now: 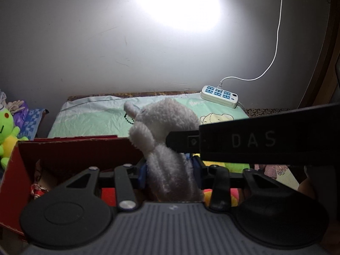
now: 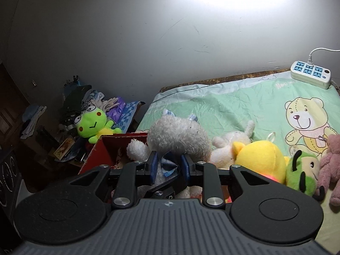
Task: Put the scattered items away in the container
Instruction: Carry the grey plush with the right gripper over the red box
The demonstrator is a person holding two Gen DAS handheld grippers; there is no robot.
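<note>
A white fluffy plush animal (image 1: 163, 127) with a blue bow (image 2: 169, 166) is held upright over the edge of a red cardboard box (image 1: 70, 150). My left gripper (image 1: 170, 171) is shut on its lower body. My right gripper (image 2: 169, 166) is closed around its neck at the bow, and its black finger bar crosses the left wrist view (image 1: 265, 142). The plush's head (image 2: 178, 137) shows in the right wrist view above the box (image 2: 106, 148). A yellow duck plush (image 2: 259, 157), a green-and-black plush (image 2: 301, 172), a pink plush (image 2: 331, 165) and a cream plush (image 2: 231, 142) lie on the bed.
A green sheet with a bear print (image 2: 233, 106) covers the bed. A white power strip (image 1: 220, 93) with a cord lies at its far right corner by the wall. A green frog plush (image 2: 91, 123) sits on cluttered shelves left of the box.
</note>
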